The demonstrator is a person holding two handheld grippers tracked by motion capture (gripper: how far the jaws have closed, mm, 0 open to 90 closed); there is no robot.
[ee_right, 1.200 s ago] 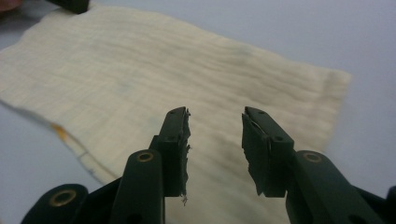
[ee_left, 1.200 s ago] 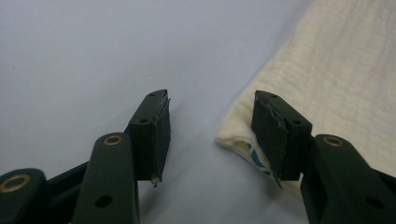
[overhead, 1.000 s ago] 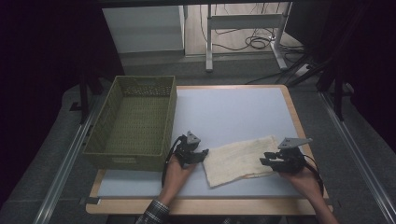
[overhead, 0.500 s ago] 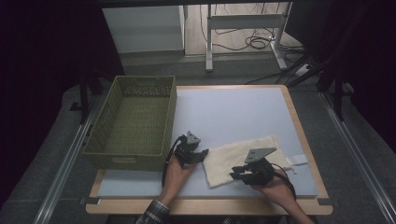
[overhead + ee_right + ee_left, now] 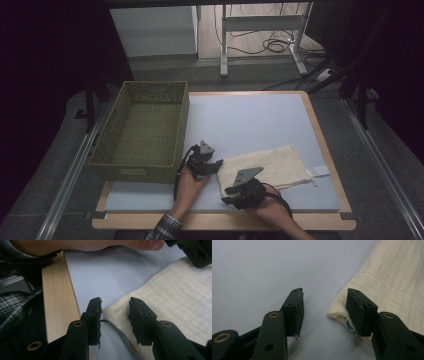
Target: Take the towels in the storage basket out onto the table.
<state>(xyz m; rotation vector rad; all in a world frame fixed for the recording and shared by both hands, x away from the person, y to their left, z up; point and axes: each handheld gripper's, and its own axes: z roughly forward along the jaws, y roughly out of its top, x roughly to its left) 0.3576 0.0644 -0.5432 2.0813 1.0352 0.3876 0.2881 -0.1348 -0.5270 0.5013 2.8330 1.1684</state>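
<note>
A cream cloth bag point(image 5: 270, 167) lies flat on the pale blue mat at front right, a white tag point(image 5: 318, 171) at its right end. My left gripper point(image 5: 216, 168) is at the bag's left upper corner, open; in the left gripper view that corner point(image 5: 337, 312) lies between the jaws, touching the right finger point(image 5: 358, 311). My right gripper point(image 5: 229, 196) hovers at the bag's front left corner, open; in the right gripper view the corner point(image 5: 115, 311) sits in the gap of the gripper point(image 5: 115, 310).
A green woven basket point(image 5: 142, 130) stands at the left of the table. The wooden table edge point(image 5: 56, 300) runs just beside my right gripper. The person's left hand point(image 5: 100, 245) and sleeve are close by. Bare mat point(image 5: 250, 120) stretches behind the bag.
My right gripper has moved from the bag's right end leftward along the front to its front left corner. The left gripper has stayed at the upper left corner.
</note>
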